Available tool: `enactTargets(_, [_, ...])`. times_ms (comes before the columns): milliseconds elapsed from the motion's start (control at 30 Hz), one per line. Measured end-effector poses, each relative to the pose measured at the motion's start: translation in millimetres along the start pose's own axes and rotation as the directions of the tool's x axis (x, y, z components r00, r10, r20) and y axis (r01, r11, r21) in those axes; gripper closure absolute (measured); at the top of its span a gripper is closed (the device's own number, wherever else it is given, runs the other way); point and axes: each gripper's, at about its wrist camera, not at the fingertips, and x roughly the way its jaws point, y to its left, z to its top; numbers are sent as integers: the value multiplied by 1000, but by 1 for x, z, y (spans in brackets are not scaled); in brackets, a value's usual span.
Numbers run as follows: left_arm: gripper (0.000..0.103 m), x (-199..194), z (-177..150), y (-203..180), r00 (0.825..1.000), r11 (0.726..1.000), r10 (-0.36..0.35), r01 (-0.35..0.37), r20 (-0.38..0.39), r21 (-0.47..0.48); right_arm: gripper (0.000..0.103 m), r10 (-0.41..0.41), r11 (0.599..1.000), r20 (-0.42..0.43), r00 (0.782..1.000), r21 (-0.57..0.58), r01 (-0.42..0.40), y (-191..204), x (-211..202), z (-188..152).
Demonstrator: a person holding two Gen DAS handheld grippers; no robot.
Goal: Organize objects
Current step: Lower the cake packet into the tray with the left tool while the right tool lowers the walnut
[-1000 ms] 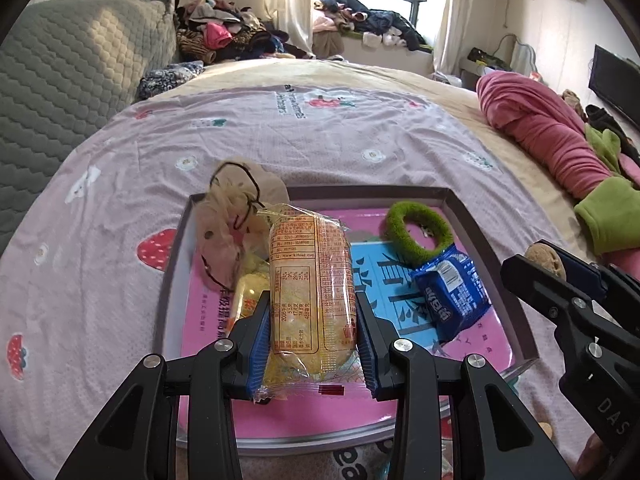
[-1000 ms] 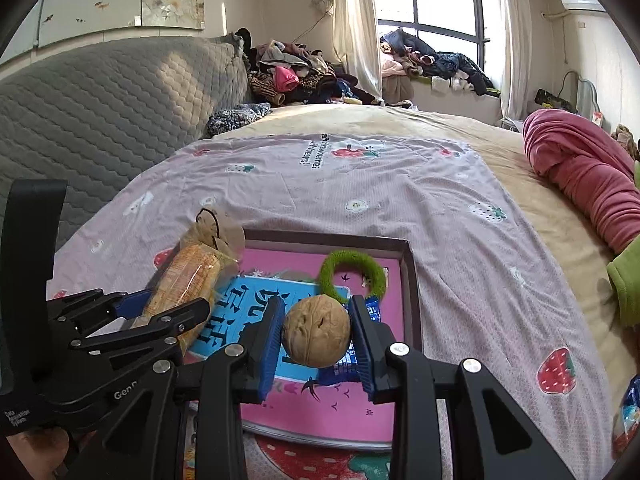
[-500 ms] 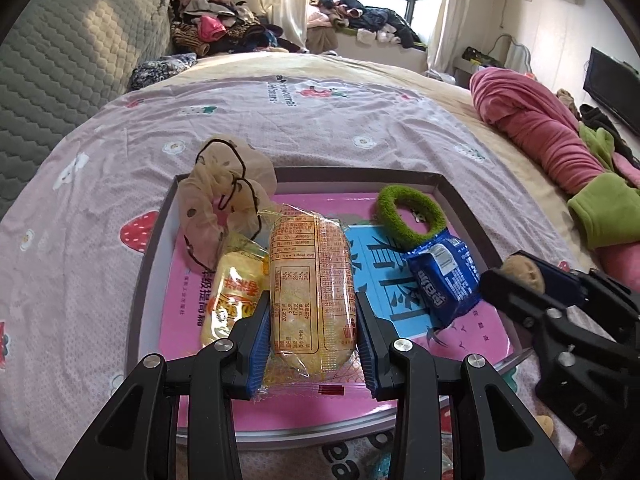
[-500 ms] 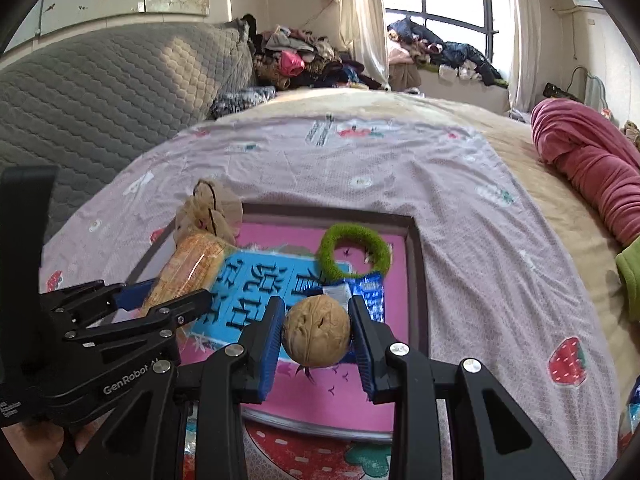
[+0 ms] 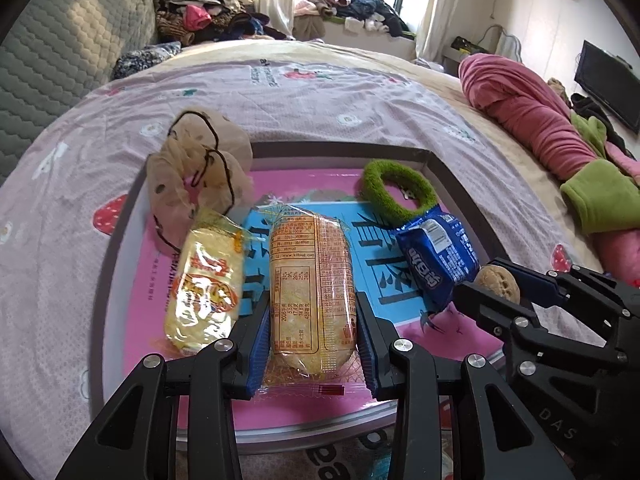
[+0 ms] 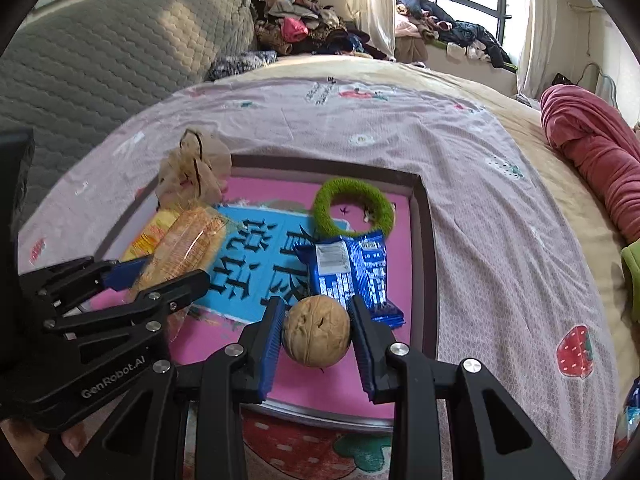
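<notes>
My left gripper is shut on an orange snack packet, held over the near part of a pink tray on the bed. My right gripper is shut on a walnut above the tray's near right part. In the tray lie a yellow snack packet, a beige scrunchie, a green fuzzy ring and a blue packet. The right gripper with the walnut shows at the right of the left wrist view.
The tray rests on a pink strawberry-print sheet. A grey quilted headboard stands at the left. A rolled pink and green blanket lies to the right. Piled clothes sit at the far end by the window.
Both grippers have moved forward and lower over the tray with their loads still held. The yellow packet beside the left gripper has come into full view.
</notes>
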Motion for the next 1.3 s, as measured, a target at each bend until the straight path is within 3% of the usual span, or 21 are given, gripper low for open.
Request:
enactTargets(267, [63, 9, -5, -2, 999, 1000, -5, 6, -33, 14, 70, 1, 1000, -37, 999, -3, -1, -2, 9, -3])
enactTargets(867, [61, 18, -9, -3, 996, 997, 68, -66, -52, 44, 70, -2, 1000, -95, 995, 5, 2, -7, 27, -8])
enactTargets(1300, [41, 19, -9, 2, 992, 992, 116, -114, -52, 53, 70, 3, 1000, -105, 995, 16, -2, -9, 30, -9])
